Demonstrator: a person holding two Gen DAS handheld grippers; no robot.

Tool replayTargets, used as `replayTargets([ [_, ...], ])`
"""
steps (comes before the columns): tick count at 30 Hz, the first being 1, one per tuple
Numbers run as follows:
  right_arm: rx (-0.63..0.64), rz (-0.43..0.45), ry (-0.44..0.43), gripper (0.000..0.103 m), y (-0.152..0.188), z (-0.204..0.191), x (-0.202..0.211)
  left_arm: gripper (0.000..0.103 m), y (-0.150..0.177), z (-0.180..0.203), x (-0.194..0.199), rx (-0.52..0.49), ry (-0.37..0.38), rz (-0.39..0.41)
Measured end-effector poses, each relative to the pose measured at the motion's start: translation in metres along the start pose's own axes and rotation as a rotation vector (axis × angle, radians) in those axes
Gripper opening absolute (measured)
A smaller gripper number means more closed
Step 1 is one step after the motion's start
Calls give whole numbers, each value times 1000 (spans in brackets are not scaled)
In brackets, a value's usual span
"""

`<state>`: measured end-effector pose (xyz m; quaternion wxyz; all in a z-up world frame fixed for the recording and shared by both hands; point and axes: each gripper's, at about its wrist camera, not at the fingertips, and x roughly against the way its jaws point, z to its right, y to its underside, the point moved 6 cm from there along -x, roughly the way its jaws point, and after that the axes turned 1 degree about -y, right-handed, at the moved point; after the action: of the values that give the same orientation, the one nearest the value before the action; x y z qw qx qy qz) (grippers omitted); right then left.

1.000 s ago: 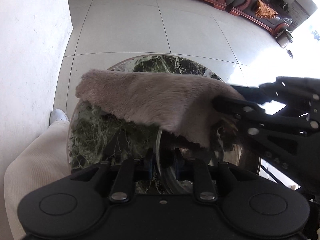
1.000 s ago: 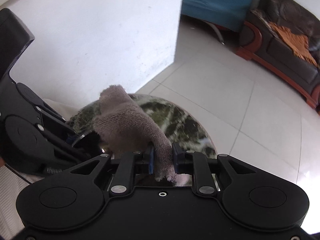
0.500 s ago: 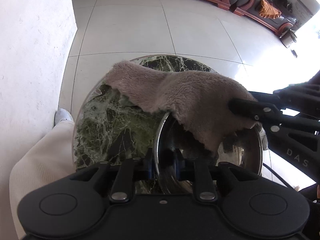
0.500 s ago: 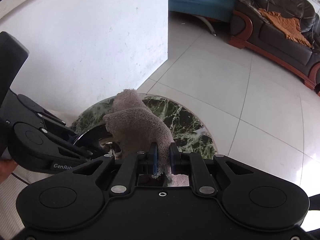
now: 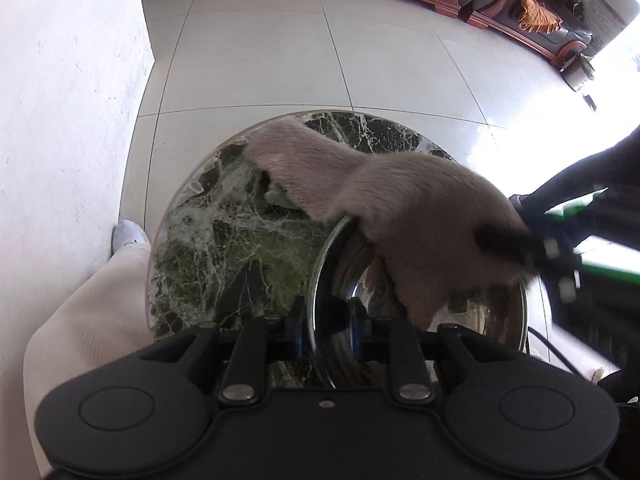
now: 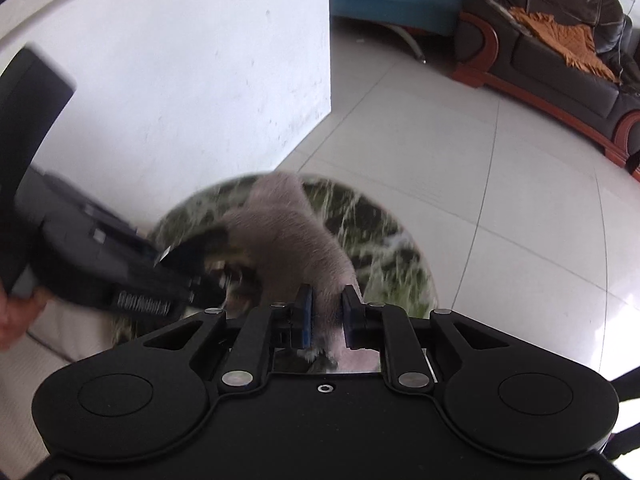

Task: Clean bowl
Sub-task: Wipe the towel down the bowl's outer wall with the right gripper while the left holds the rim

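- Your left gripper (image 5: 326, 330) clamps the near rim of the steel bowl (image 5: 496, 320), one pad inside, one outside.
- The bowl sits on the round green marble table (image 5: 224, 240), at its right edge.
- Your right gripper (image 6: 326, 318) pinches the grey-brown fluffy cloth (image 5: 420, 216), which drapes over the bowl's far rim and trails onto the table.

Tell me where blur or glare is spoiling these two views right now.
Left wrist view: the right gripper and the near end of the cloth smear with motion, window glare whites out the right edge, and the bowl rim stays crisp. Right wrist view: the left gripper and marble table streak, while the cloth between its own fingers reads sharp.
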<state>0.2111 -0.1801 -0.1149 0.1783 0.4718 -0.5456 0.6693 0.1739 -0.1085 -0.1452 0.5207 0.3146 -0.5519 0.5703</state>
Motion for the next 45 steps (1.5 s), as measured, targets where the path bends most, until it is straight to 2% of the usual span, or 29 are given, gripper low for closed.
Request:
replayTargets([
  [9,-53,-71,-16,16,37,-4,9,20,1,0,0,-2,4,4],
  [12,-22,-56,7,15,28,-5,8,20,1,1,0,-9,0,3],
  [17,-29,-10,-9,15,2,3,-2,20,1,1,-1,-10,-4,6],
  [25,-95,-88,-38,16,41,0,3,20,2,2,-2,-20,4,7],
  [31,-61,-63,-7,16,21,3,9,19,-1,1,-1,-38,-13,5],
  [36,-7,-22,17,39,9,10,35,19,-1,1,-2,-48,-14,9],
  [40,52,7,-49,43,-11,9,34,19,-2,2,-2,-72,-17,8],
  [45,186,-52,-108,43,-34,-4,-3,19,-3,1,-3,-80,-5,3],
])
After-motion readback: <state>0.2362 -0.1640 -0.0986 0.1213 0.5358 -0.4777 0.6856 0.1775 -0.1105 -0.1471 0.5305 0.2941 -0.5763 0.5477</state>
